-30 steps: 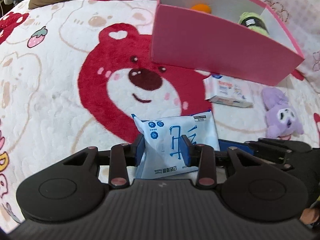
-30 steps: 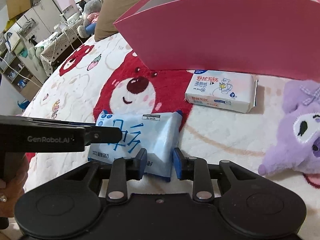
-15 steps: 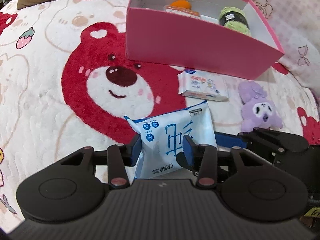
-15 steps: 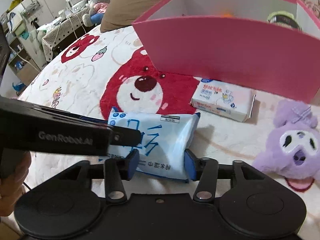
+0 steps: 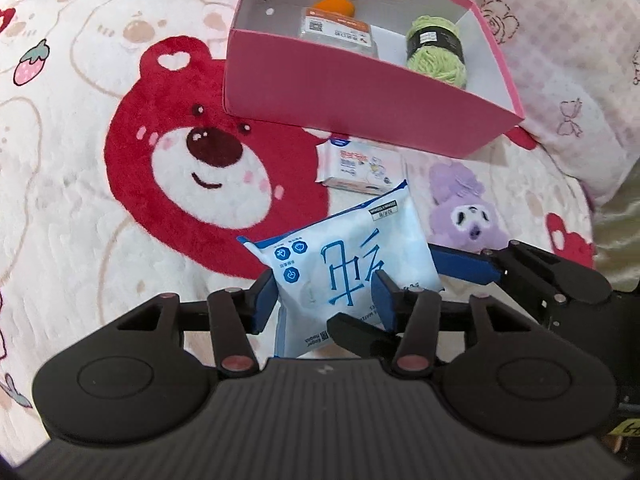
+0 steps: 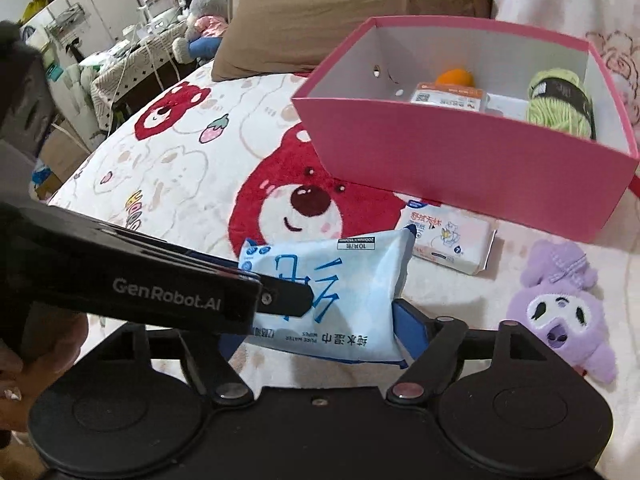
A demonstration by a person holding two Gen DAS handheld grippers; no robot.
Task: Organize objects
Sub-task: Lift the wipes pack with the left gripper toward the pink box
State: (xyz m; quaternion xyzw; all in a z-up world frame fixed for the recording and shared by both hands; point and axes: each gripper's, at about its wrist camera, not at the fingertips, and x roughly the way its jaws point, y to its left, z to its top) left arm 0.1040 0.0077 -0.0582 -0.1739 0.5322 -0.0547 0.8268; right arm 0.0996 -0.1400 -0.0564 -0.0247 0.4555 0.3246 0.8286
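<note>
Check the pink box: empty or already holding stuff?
Not empty. The open pink box holds green yarn, a labelled packet and something orange.

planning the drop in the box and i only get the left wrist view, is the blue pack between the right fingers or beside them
observer: Between them. The blue wipes pack sits between the fingers of the right gripper, whose jaws are opening; I can't see them pressing it.
operator: ok so whats holding it
observer: The left gripper. In the right wrist view one of its fingers lies across the pack's printed face, though its jaws are opening too.
operator: anything off to the left i should avoid
observer: Beyond the brown pillow, a grey plush toy sits near a cluttered table.
</note>
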